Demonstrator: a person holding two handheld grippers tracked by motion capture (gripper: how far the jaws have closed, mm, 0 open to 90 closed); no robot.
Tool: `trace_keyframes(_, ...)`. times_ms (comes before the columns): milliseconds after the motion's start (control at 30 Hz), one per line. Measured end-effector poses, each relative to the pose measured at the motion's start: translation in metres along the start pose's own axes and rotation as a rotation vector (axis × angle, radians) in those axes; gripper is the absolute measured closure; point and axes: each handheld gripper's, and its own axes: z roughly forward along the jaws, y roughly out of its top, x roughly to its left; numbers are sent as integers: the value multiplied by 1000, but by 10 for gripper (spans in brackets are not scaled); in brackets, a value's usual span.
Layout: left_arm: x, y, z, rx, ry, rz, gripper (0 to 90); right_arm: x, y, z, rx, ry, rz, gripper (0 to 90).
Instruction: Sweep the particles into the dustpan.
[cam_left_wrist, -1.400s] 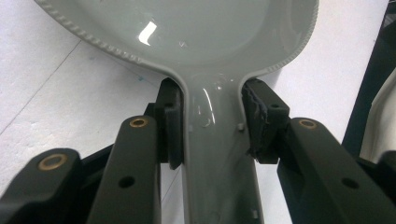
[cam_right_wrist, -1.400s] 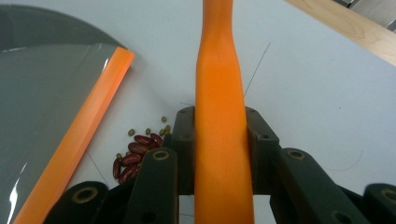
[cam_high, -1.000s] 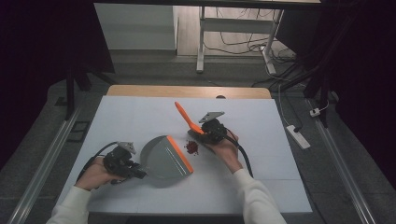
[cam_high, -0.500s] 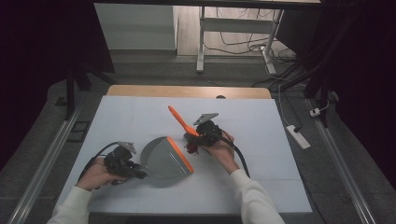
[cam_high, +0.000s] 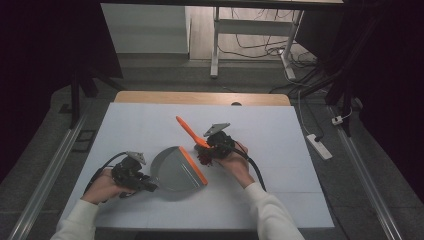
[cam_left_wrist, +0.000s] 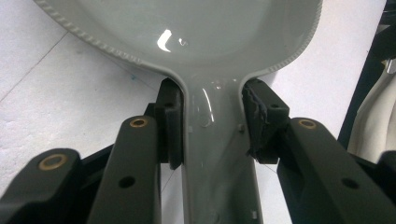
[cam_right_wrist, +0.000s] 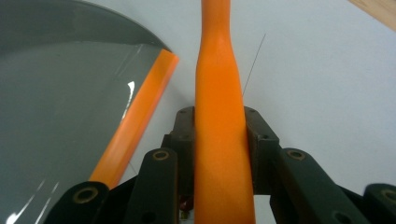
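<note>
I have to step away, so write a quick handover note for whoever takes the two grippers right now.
Left gripper: shut on the grey dustpan handle, pan flat on the white table.
Right gripper: shut on the orange brush handle, held just beyond the pan's orange lip.
Debris: small dark red bits lie at the lip, under the right gripper.
Done: both tools gripped and brought together.
Left: likely sweep the bits into the pan.
</note>
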Motion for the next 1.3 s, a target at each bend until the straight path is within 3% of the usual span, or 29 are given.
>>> trace_keyframes(1300, -1, 0, 0, 5, 6, 4, 613, 24, 7, 4, -19, 86, -33, 701)
